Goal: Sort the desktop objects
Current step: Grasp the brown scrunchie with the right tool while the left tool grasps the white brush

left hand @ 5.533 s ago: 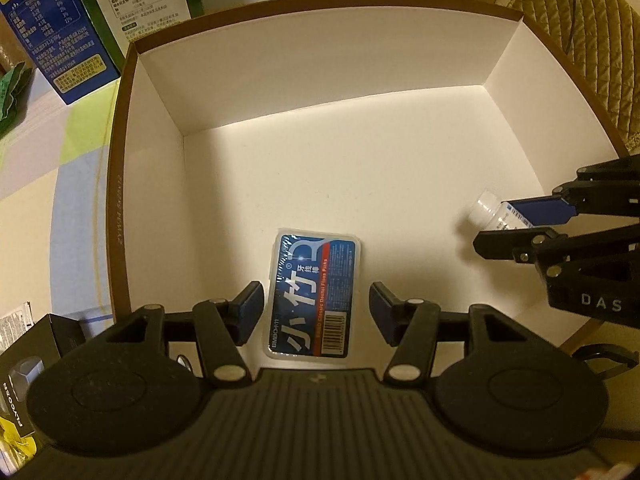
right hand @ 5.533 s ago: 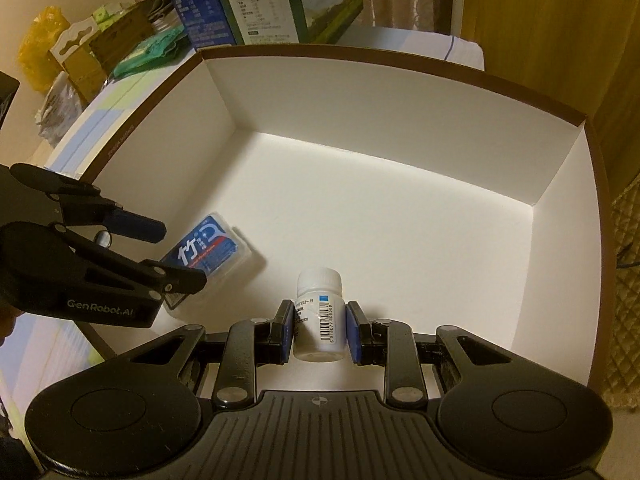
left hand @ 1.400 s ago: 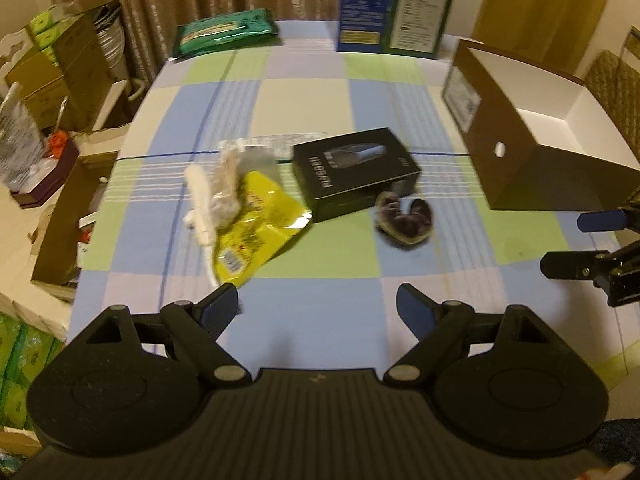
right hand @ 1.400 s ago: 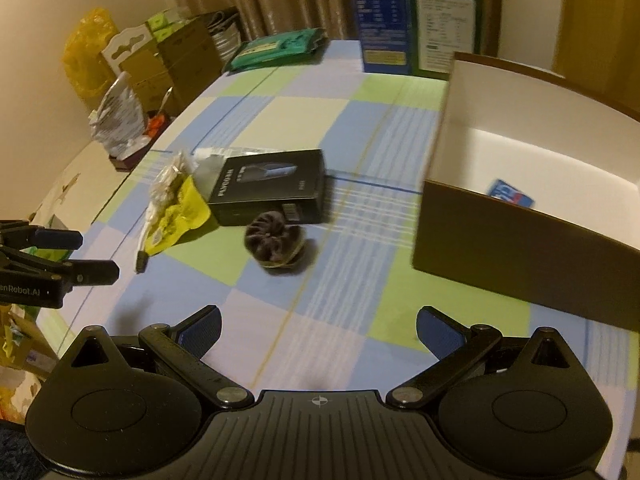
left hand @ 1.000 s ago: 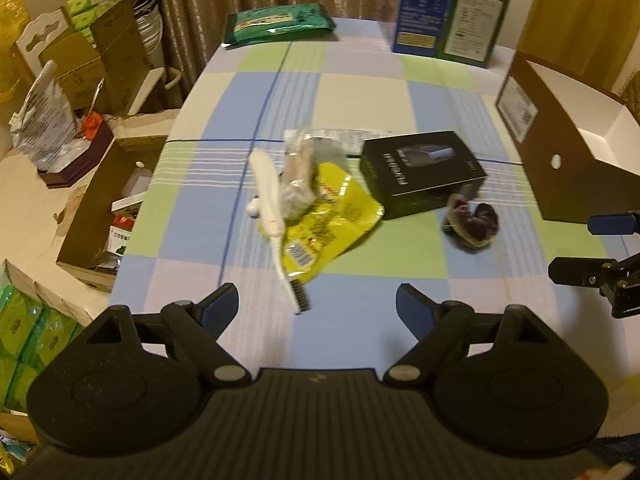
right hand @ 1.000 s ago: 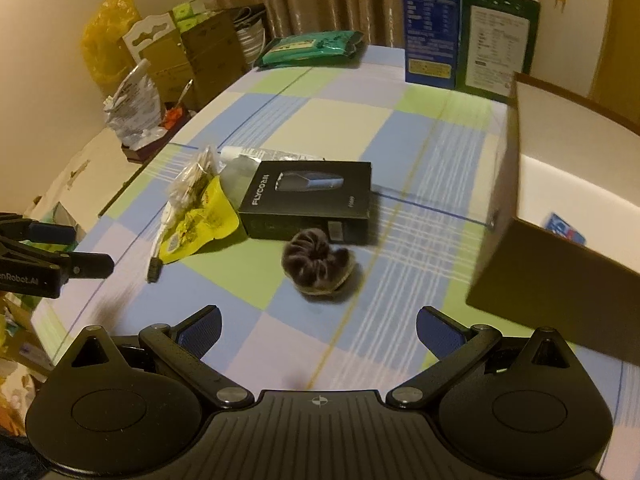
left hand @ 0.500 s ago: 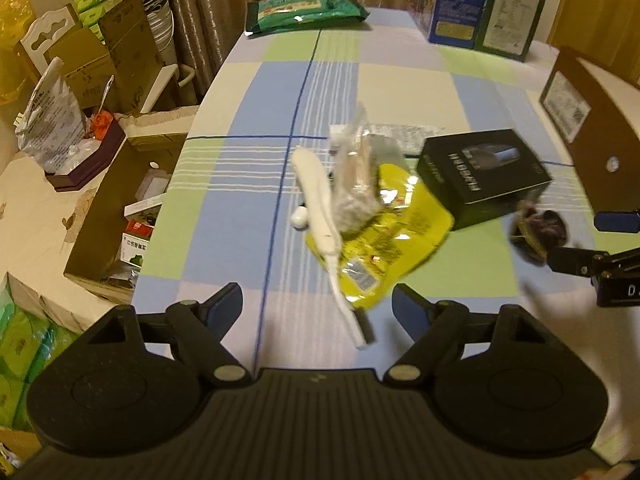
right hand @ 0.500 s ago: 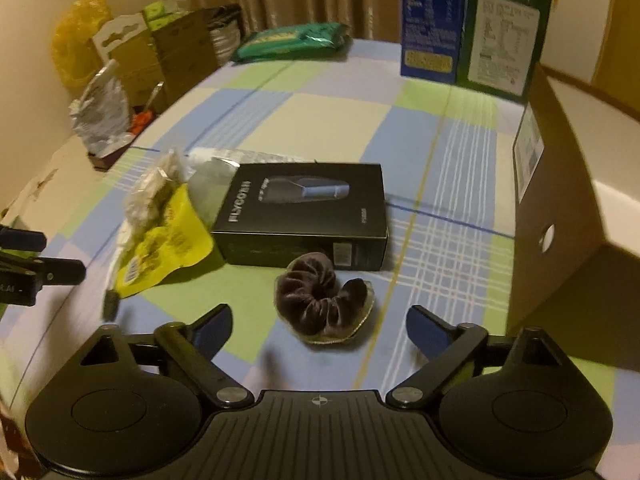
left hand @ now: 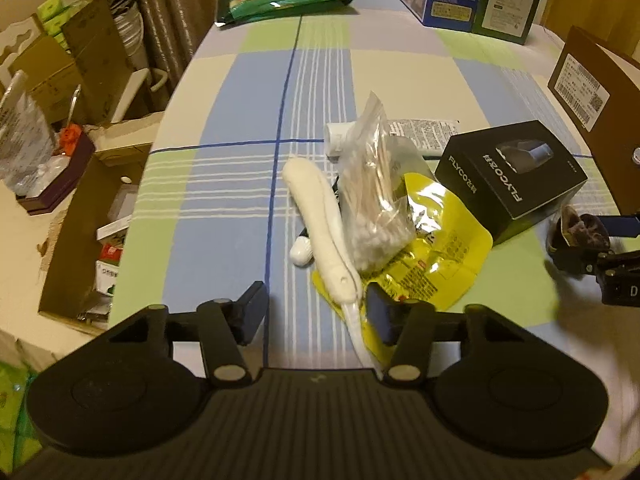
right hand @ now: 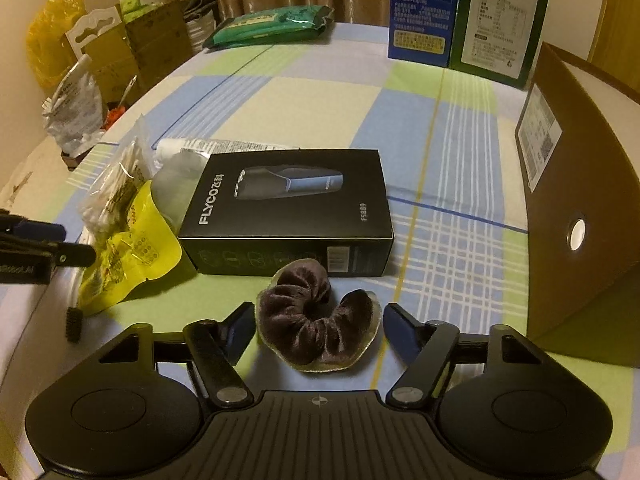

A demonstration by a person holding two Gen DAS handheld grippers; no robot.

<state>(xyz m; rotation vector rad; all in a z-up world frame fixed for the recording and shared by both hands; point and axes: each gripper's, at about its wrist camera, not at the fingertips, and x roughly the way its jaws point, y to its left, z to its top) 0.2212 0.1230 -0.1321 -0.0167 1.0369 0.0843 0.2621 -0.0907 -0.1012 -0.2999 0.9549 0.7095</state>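
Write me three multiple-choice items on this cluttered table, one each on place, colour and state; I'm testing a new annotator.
1. The dark brown velvet scrunchie lies:
A. inside the brown cardboard box
B. on the tablecloth before the black rectangular shaver box
C. on top of the shaver box

2. The crinkled foil pouch is:
A. yellow
B. red
C. white

3. The right tool is:
A. shut empty
B. clamped on the shaver box
C. open, astride the scrunchie

Answers: 1 B, it rests at the box's near edge; 2 A, clearly yellow; 3 C, gaps show beside both pads.
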